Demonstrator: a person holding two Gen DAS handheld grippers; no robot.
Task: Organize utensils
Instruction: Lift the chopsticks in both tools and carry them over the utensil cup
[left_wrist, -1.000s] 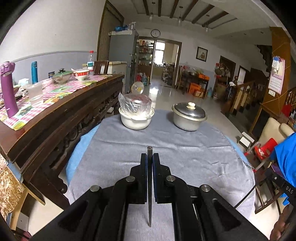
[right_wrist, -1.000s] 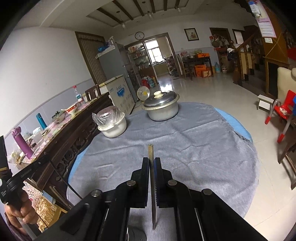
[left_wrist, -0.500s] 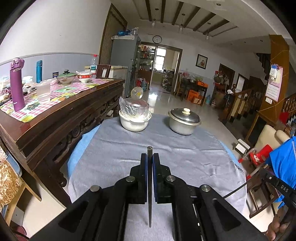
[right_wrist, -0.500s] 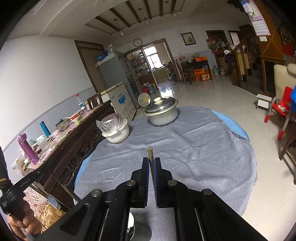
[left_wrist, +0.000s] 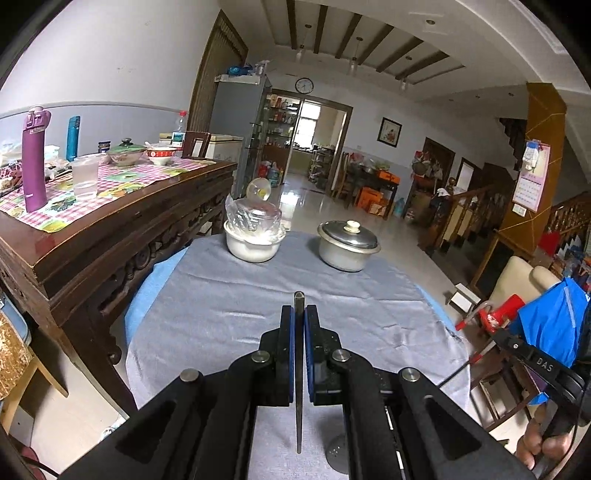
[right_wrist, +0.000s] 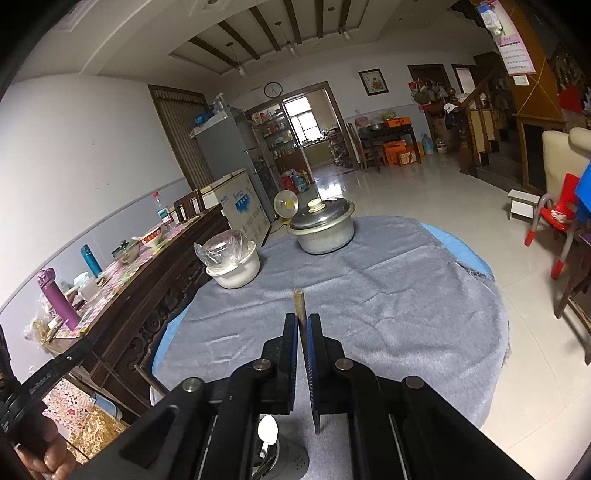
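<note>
My left gripper (left_wrist: 299, 314) is shut on a thin metal utensil handle (left_wrist: 298, 373) that stands upright between the pads, held above the grey tablecloth (left_wrist: 258, 306). My right gripper (right_wrist: 302, 321) is shut on a brownish utensil handle (right_wrist: 300, 306). Below the right gripper, at the near table edge, stands a perforated metal utensil holder (right_wrist: 280, 454) with a spoon bowl (right_wrist: 267, 432) showing in it. The holder's edge also shows in the left wrist view (left_wrist: 338, 454).
A white pot with a plastic-wrapped glass lid (left_wrist: 255, 236) and a steel lidded pot (left_wrist: 347, 247) stand at the table's far side. A dark wooden sideboard (left_wrist: 92, 236) with bottles and bowls runs along the left. A red chair (right_wrist: 557, 221) stands right.
Both grippers have risen and pulled back from the table, each still holding its utensil. The utensil holder has come into view beneath the right gripper.
</note>
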